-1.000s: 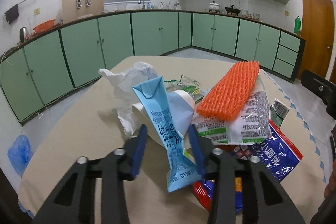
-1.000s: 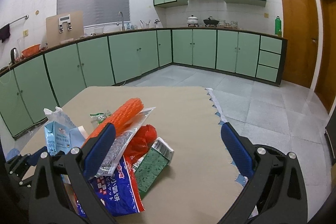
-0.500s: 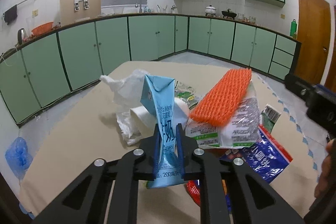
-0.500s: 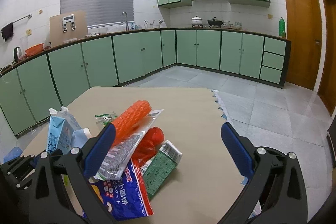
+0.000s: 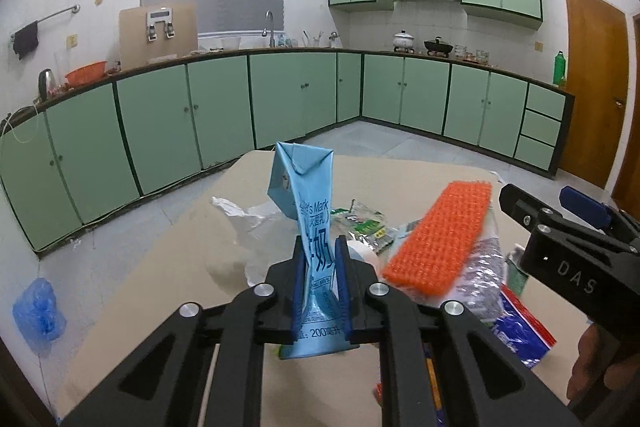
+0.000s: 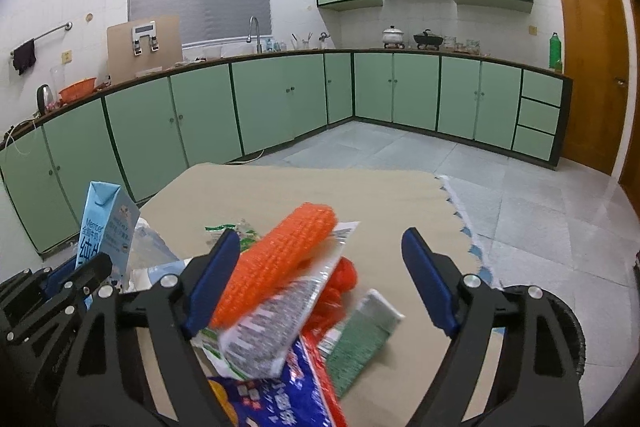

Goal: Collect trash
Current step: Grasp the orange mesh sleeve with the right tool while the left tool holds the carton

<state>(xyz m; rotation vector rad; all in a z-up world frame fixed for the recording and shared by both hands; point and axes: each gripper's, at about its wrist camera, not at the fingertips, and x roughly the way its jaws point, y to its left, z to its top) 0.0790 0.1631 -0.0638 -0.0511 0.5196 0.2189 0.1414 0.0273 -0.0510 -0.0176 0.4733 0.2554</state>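
Light blue flattened milk carton (image 5: 306, 211) clamped upright between the blue pads of the left gripper (image 5: 320, 281), long axis near vertical, folded gable top pointing up and leaning slightly left, squashed bottom end hanging below the pads above the beige cloth-covered table (image 5: 132, 291). Seen from the right wrist as a blue carton (image 6: 105, 227) at far left, above the black left tool.

Right gripper (image 6: 320, 281) closing, jaws wide apart and pressing on nothing, with an orange foam mesh sleeve (image 6: 280, 263) lying slantwise between them, long axis running from lower left to upper right. Under the sleeve, a clear printed plastic bag (image 6: 276, 323); beside it, crumpled red plastic (image 6: 336, 291), a green and silver flat packet (image 6: 360, 335) and a blue printed snack bag (image 6: 276, 399), the latter cut off at the bottom edge.

Behind the carton, a crumpled white plastic bag (image 5: 248, 223) and a green printed wrapper (image 5: 364, 227), both partly hidden. White rounded object just right of the left pads too covered to identify. Print on the bags blurred in the right view.
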